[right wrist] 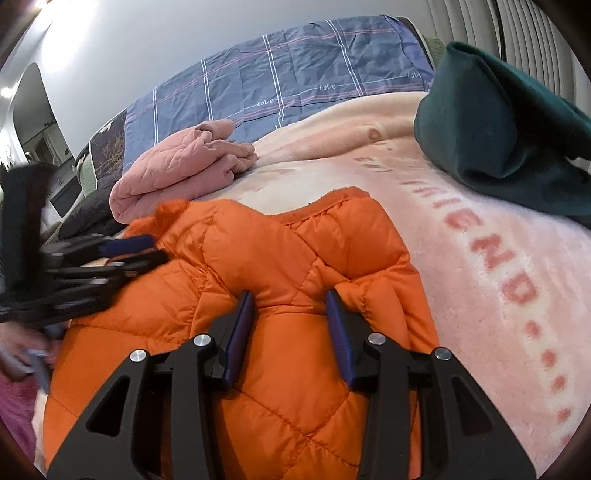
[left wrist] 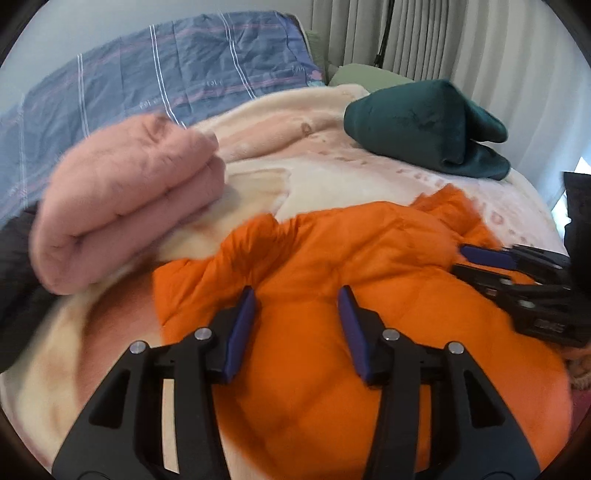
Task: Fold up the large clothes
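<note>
An orange quilted puffer jacket (left wrist: pixel 332 288) lies bunched on the bed; it also shows in the right wrist view (right wrist: pixel 258 266). My left gripper (left wrist: pixel 297 295) is open, its blue pads apart just over the jacket's near part. My right gripper (right wrist: pixel 290 299) is open too, with a raised ridge of orange fabric lying between its pads. The right gripper shows at the right edge of the left wrist view (left wrist: pixel 517 280). The left gripper shows at the left of the right wrist view (right wrist: pixel 110 254).
A folded pink garment (left wrist: pixel 125 206) lies at the left, a folded dark green garment (left wrist: pixel 424 125) at the far right. All rest on a cream and pink fleece blanket (right wrist: pixel 480 258). A blue plaid quilt (right wrist: pixel 295 77) lies behind, curtains (left wrist: pixel 406 33) beyond.
</note>
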Demonstrator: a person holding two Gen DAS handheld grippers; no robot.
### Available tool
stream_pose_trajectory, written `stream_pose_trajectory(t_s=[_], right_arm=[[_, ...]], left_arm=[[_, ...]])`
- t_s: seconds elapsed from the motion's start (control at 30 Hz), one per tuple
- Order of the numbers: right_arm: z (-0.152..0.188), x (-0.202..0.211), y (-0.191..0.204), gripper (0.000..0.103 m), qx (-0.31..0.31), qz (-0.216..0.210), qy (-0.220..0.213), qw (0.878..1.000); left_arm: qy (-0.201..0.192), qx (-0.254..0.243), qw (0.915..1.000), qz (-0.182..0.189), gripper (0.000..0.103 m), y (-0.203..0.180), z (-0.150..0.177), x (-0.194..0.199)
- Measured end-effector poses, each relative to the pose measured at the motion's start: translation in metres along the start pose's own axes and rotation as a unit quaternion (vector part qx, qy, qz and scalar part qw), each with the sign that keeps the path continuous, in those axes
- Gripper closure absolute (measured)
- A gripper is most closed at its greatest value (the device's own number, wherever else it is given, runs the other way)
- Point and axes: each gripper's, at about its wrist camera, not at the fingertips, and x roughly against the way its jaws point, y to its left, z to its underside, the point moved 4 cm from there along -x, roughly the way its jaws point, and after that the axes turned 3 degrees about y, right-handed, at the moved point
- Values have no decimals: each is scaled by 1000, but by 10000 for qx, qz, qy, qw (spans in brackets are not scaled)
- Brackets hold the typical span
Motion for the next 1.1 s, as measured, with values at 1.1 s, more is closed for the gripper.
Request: stream_pose_trajectory(t_s=[1.1], right_arm=[[3, 5, -2, 60, -80, -196, -188, 9996]], left_arm=[[460, -111, 9940, -991, 21, -94, 183, 106]])
